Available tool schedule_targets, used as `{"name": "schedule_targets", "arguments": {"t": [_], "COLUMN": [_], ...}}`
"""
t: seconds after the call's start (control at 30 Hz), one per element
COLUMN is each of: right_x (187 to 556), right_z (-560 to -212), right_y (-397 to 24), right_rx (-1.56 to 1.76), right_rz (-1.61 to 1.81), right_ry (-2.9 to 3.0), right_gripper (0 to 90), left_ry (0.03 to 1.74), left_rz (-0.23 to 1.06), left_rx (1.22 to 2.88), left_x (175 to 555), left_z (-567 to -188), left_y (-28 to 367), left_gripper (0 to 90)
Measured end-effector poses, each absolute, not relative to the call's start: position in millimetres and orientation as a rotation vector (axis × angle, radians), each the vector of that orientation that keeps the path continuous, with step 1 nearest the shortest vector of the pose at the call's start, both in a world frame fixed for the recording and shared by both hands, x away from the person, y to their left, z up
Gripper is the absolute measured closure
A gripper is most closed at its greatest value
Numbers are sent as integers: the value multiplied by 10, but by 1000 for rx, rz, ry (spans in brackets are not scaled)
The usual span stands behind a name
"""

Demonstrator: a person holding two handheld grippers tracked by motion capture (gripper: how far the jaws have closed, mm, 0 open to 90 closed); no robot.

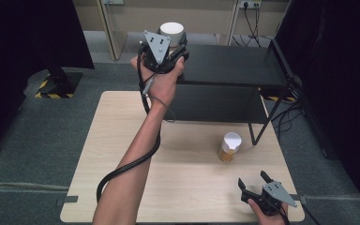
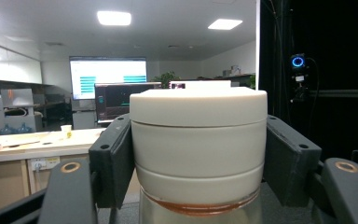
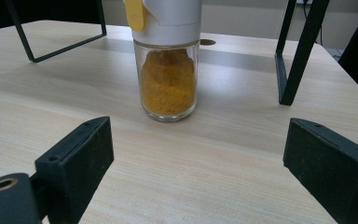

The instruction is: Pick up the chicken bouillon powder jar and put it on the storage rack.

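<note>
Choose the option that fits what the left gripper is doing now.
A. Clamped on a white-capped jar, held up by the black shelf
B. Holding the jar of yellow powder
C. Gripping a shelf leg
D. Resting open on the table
A: the left gripper has its pads pressed on the white-capped jar, raised beside the black shelf.

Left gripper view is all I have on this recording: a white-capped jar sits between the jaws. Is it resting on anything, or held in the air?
Observer: In the high view the left hand-held gripper holds the white-capped jar up by the left end of a black shelf that stands at the back of the table. I cannot tell whether the jar touches it.
Operator: What is the other hand doing?
Observer: The right hand-held gripper sits low at the table's near right corner, jaws apart, with nothing between them.
Operator: Anything in front of it?
Observer: A second jar, glass with orange powder and a white cap, stands upright on the table ahead of those jaws.
</note>
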State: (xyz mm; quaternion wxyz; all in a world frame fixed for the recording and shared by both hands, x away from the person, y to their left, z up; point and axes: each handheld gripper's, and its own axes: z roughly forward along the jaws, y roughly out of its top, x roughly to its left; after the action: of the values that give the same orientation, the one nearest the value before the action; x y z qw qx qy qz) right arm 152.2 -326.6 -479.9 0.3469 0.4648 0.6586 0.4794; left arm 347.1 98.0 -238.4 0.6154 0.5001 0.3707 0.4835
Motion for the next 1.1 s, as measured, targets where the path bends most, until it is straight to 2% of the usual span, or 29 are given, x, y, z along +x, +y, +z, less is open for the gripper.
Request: {"name": "schedule_targets", "arguments": {"t": [0.2,0.3,0.73,0.97,1.1], "right_x": [1522,1523,1525,1522,1523], "right_z": [-4799,-4798,-4794,-4792,-4791], "right_y": [-3265,-3264,-3252,-3242,-3242], "right_rx": [1204,1203,1199,1195,1198], "right_rz": [1244,1243,1239,1233,1236], "right_ry": [1709,1711,1716,1718,1718], "right_gripper": [87,87,85,85,85], "left_ry": [870,873,853,843,815], "left_rz": [1066,1057,1082,1046,1086], "left_rx": [1169,1189,1165,1141,1164], "left_x": [3438,3395,3119,2948,2852], "left_z": [-2312,-2279,-2425,-2513,-2576], "left_y": [1025,1026,1100,1161,1178], "left_gripper": [180,142,137,133,132]}}
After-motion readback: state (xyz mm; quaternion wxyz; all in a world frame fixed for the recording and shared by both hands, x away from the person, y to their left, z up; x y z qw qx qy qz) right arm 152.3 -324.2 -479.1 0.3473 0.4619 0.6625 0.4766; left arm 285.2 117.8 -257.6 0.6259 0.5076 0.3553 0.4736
